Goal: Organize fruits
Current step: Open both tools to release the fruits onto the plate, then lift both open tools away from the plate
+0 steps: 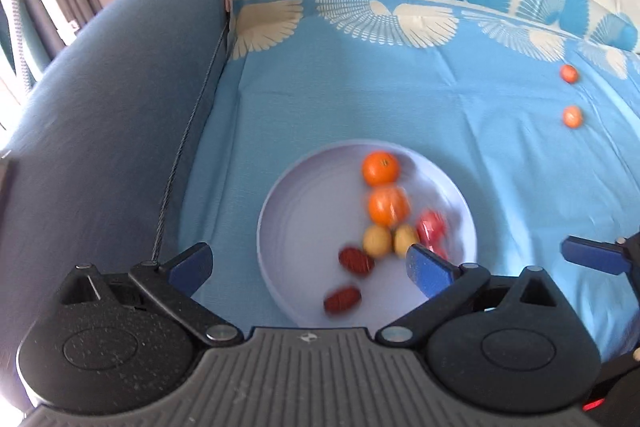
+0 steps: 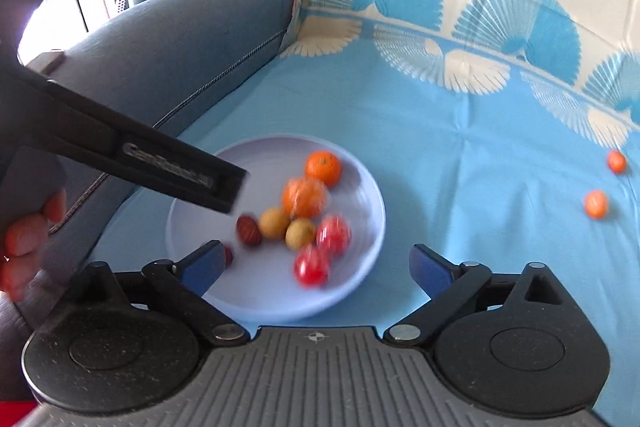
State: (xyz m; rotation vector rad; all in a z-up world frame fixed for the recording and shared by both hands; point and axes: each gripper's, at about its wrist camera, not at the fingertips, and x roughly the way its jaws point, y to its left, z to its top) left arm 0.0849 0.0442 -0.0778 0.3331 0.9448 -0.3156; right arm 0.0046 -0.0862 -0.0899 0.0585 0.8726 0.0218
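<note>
Grippers both spread wide, empty: left gripper [image 1: 308,263], right gripper [image 2: 318,265] over plate [image 2: 360,187] collecting fruit. Two small oranges [image 2: 596,203] loose on blue cloth [image 2: 480,167], likely next.

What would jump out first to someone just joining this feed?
The pale lavender plate on the blue cloth, filled with bright fruit: two oranges, two yellow fruits, two red ones and two dark reddish ones, somewhat blurred. Next, two small orange fruits lying loose on the cloth, off to the plate's right. Both the left gripper and right gripper hang open near the plate, holding nothing.
</note>
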